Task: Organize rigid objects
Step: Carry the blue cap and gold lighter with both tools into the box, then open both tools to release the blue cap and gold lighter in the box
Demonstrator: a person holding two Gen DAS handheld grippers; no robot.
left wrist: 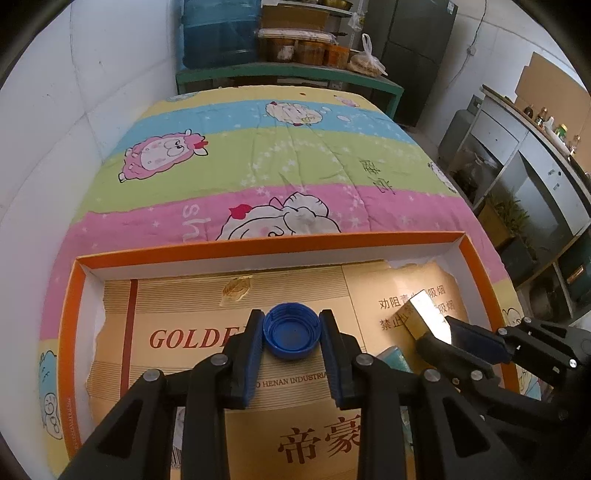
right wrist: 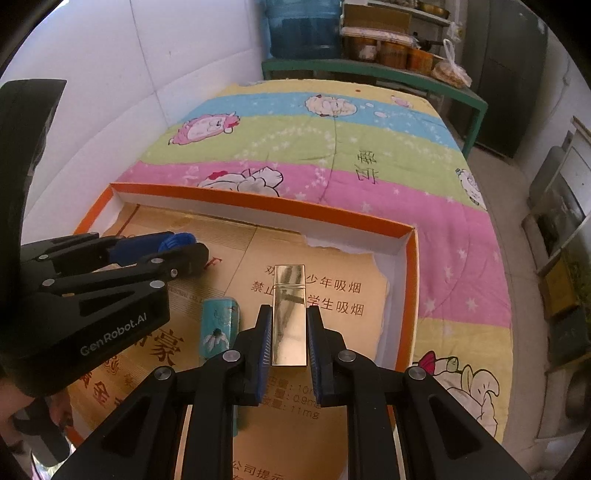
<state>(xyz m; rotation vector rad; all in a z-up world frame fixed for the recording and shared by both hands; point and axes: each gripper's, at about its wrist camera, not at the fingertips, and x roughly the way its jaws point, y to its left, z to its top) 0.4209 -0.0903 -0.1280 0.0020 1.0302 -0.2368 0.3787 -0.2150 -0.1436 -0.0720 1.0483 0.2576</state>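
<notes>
1. blue bottle cap: you have it pinched in your left claw, open side toward the camera, the blue pads pressing on its rim from both sides; it hangs over the tan cardboard sheet printed with red letters.
2. gold box: your right claw is closed on it, narrow and tight, pads against its two long shiny sides; its far end sticks out well past the fingertips, over the chinese print on the cardboard.
3. both claws sit above the orange tray, a shallow box with white inner walls; the cardboard sheet lines its floor, torn along the right edge.
4. from the left wrist view your right claw shows at the right with the gold box tilted in it; from the right wrist view your left claw shows at the left with the cap seen edge-on.
5. a teal carton with a white flower on it lies flat on the cardboard between the two claws, untouched by either.
6. the tray rests on a bed quilt striped pink, green, blue and yellow, with cartoon sheep; behind the bed a green shelf carries jars and a blue water jug.
</notes>
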